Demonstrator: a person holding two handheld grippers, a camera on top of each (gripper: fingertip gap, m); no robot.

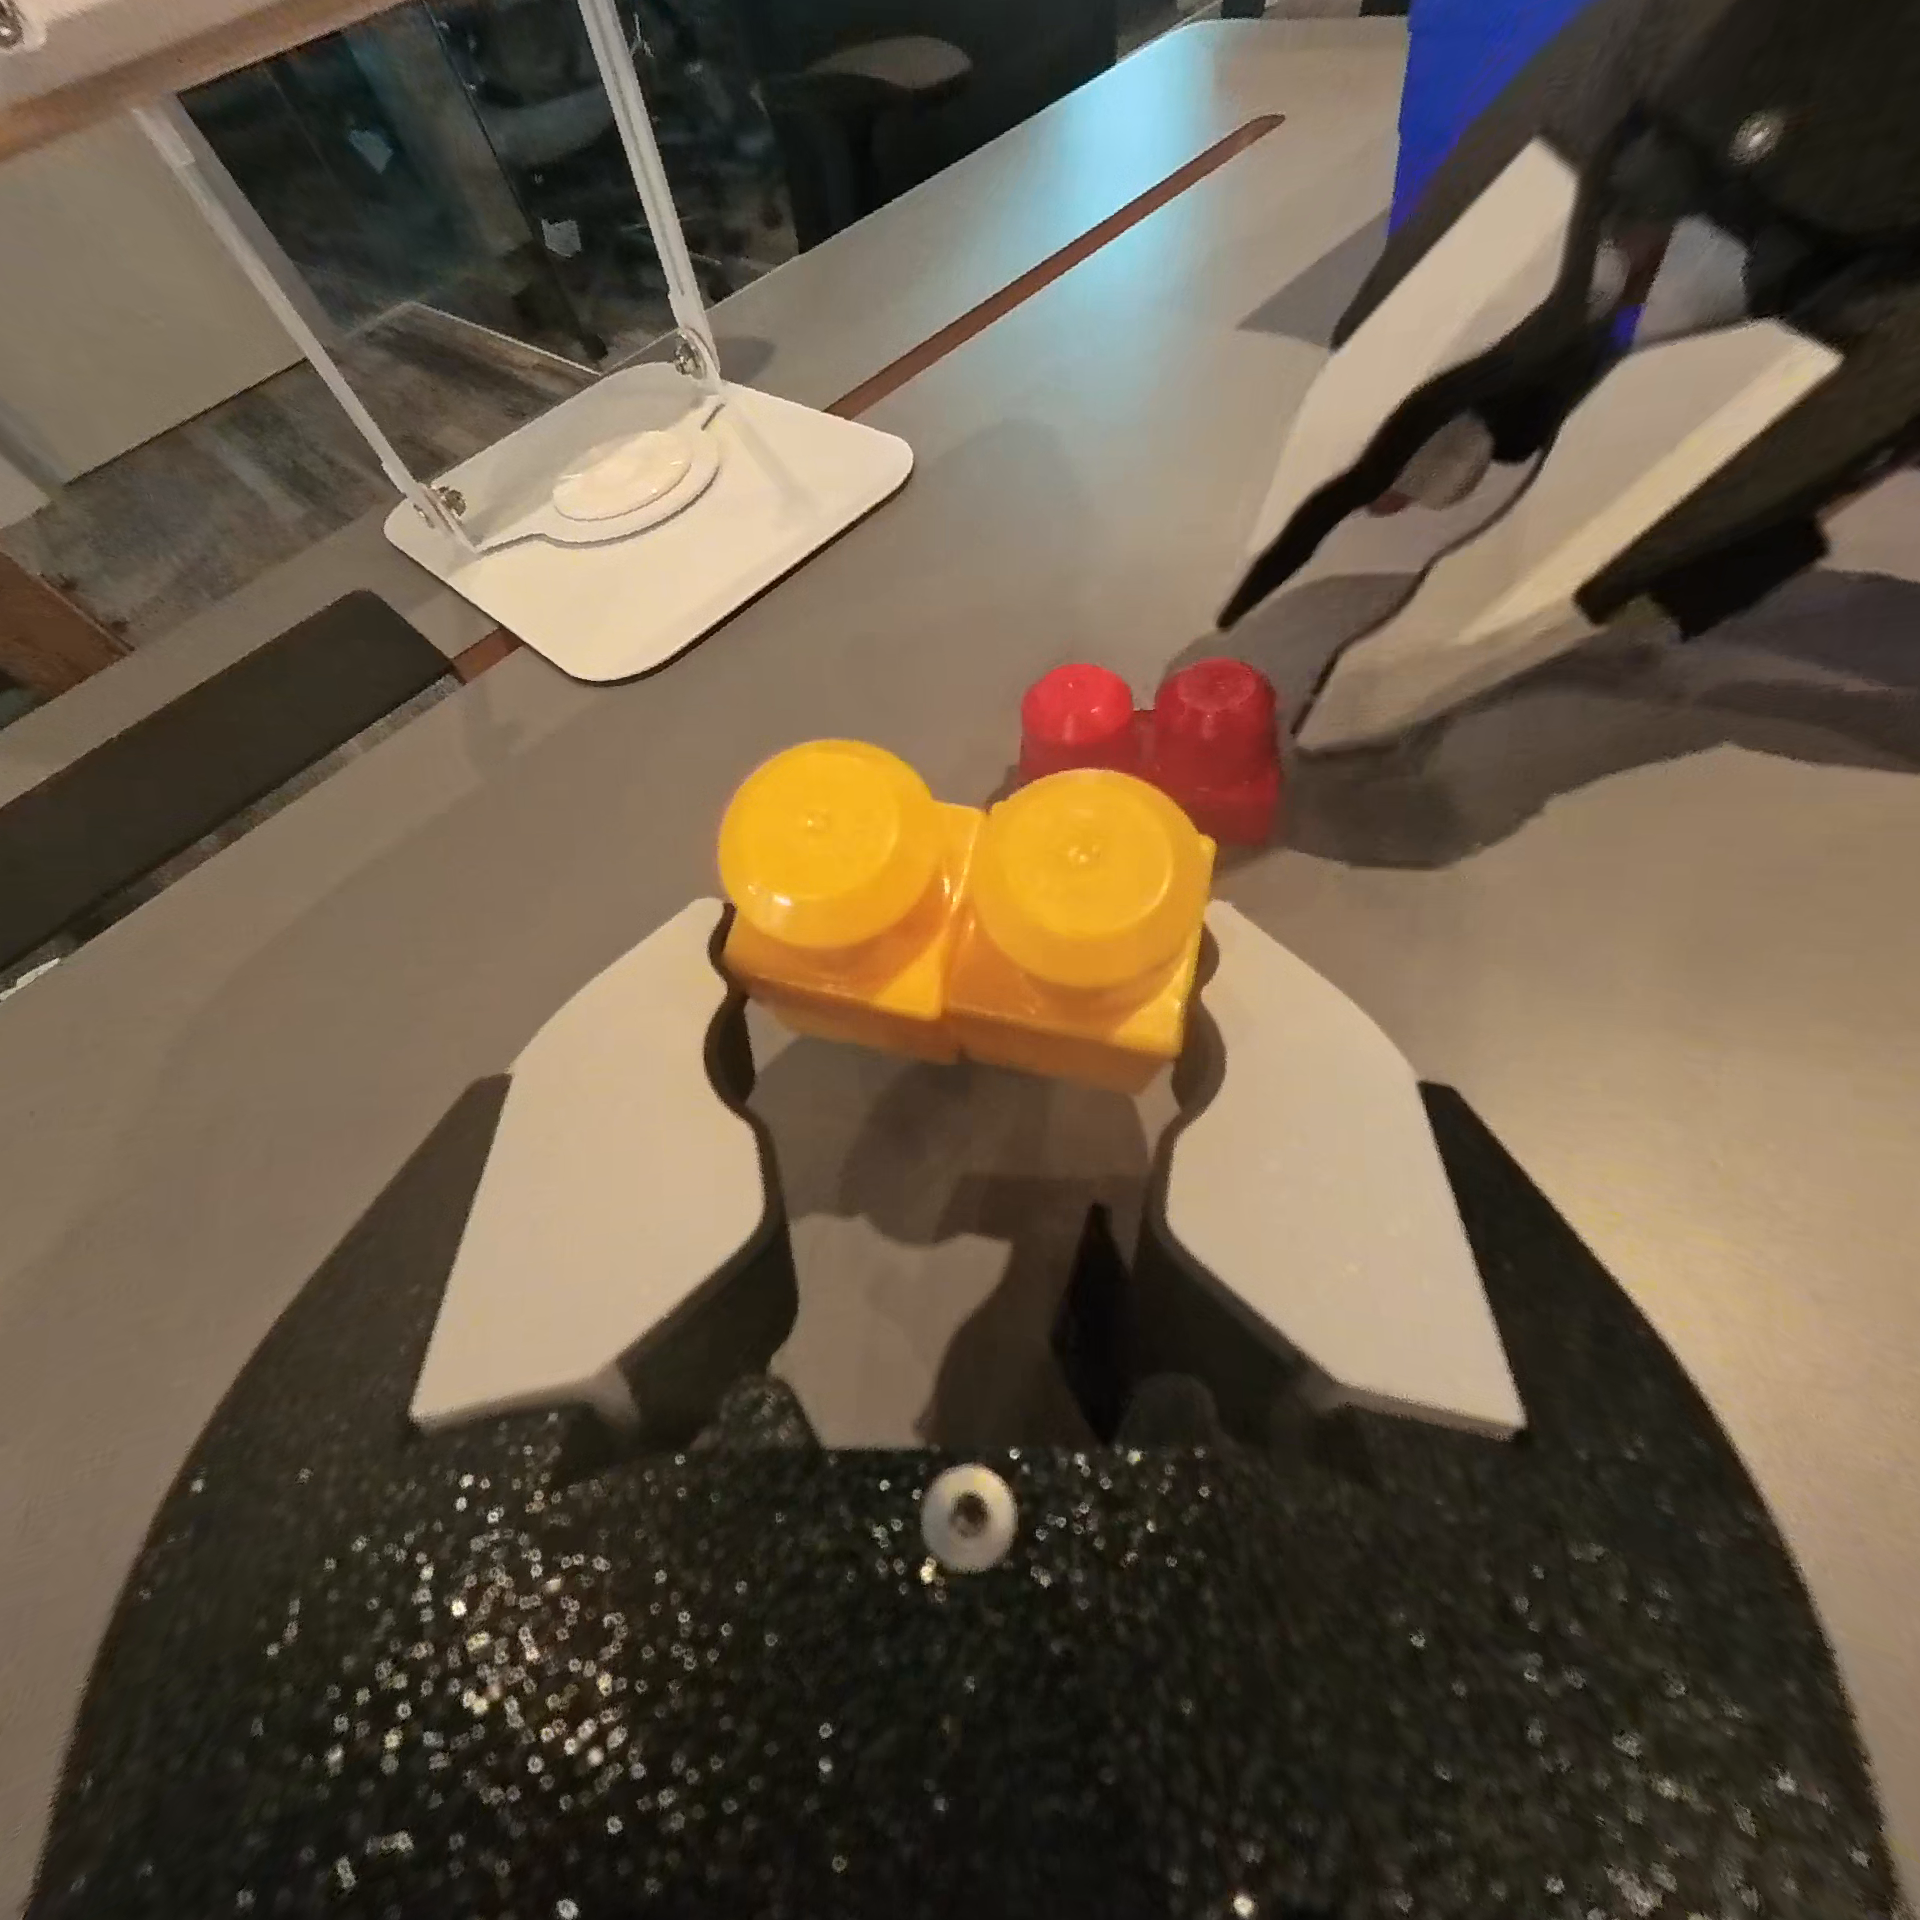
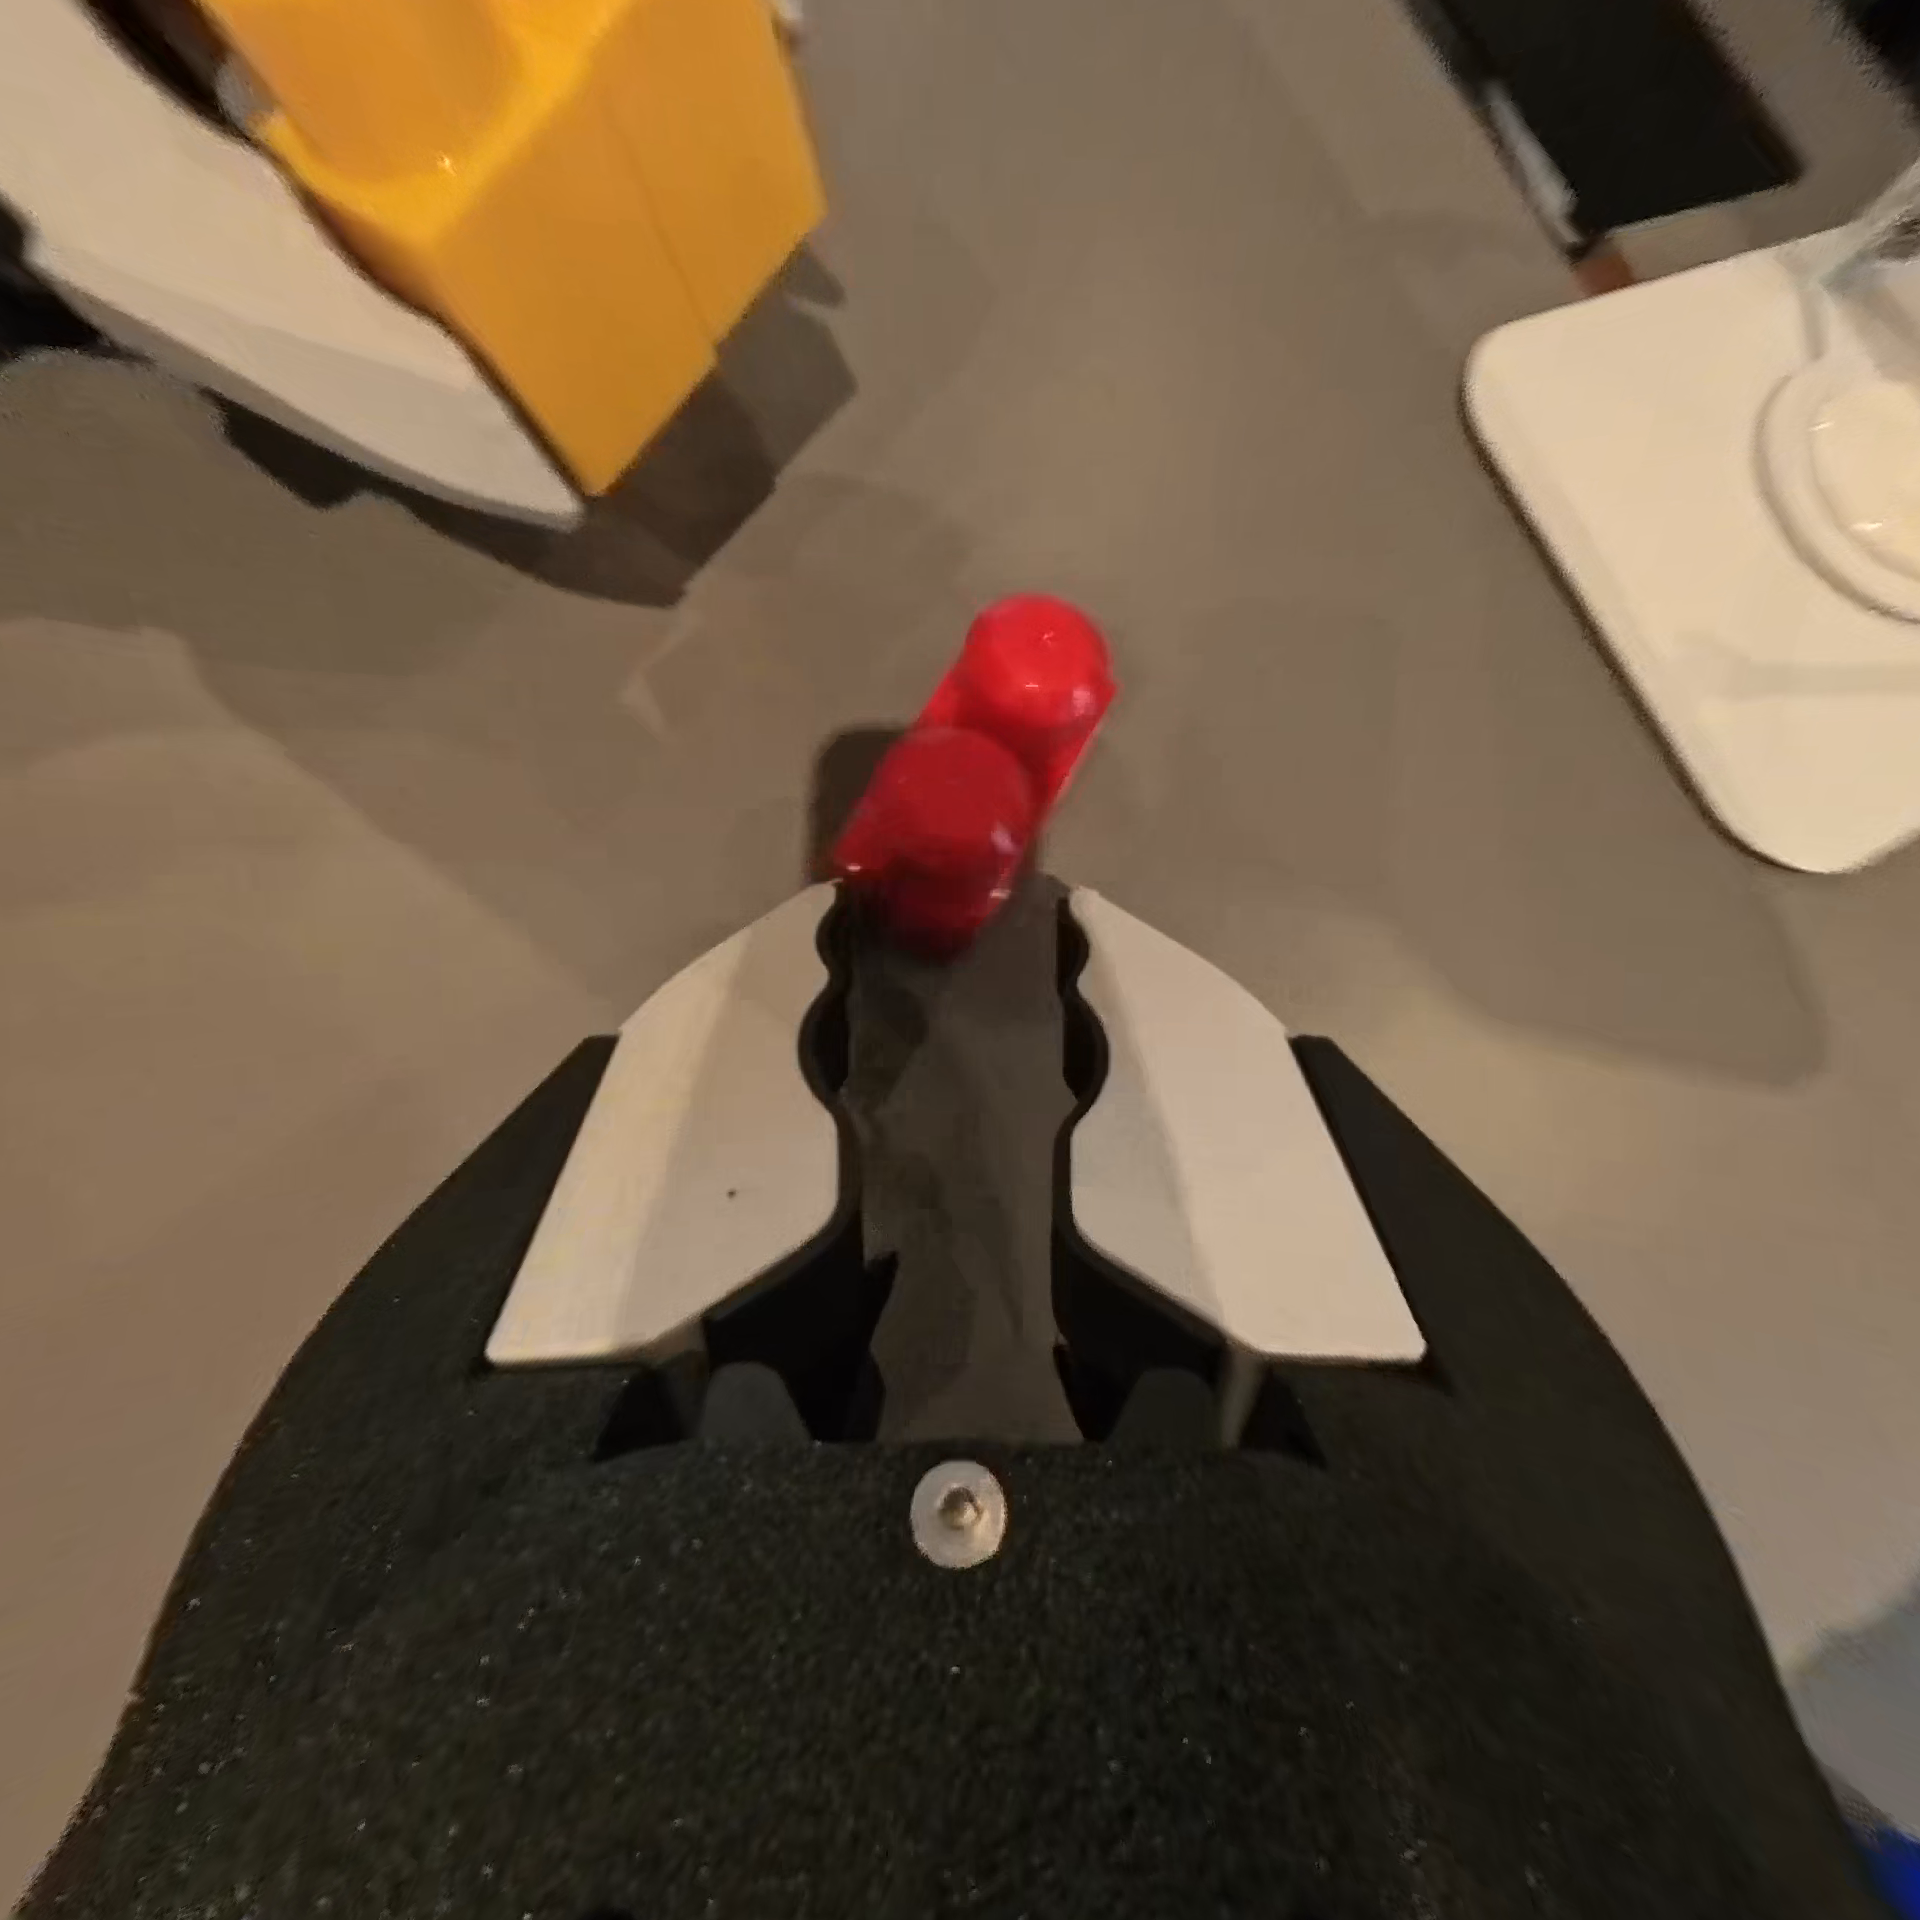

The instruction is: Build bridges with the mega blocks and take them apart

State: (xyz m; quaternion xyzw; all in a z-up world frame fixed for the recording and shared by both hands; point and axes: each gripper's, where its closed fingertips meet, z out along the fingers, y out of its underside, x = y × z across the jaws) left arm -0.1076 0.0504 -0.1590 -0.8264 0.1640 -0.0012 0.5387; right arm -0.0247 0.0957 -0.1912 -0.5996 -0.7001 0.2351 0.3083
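Note:
My left gripper (image 1: 964, 935) is shut on a yellow two-stud block (image 1: 1081, 883), studs up, held a little above the grey table (image 1: 416, 987). A red two-stud block (image 1: 1153, 748) stands on the table just behind it. My right gripper (image 2: 951, 904) is open, and the near end of the red block (image 2: 966, 790) sits at its fingertips, close to the left one, with a gap on the right. In the left wrist view the right gripper (image 1: 1455, 644) comes down from the upper right beside the red block. The yellow block (image 2: 582, 208) shows at the upper left of the right wrist view.
A clear acrylic stand on a white square base (image 1: 665, 520) stands at the back left, near the table's edge; it also shows in the right wrist view (image 2: 1621, 520). A dark chair back (image 1: 208, 707) lies beyond the left edge. The white square base (image 1: 665, 520) is about equally far from each gripper, around 25 centimetres. Seen from the right wrist view (image 2: 1788, 511) as well.

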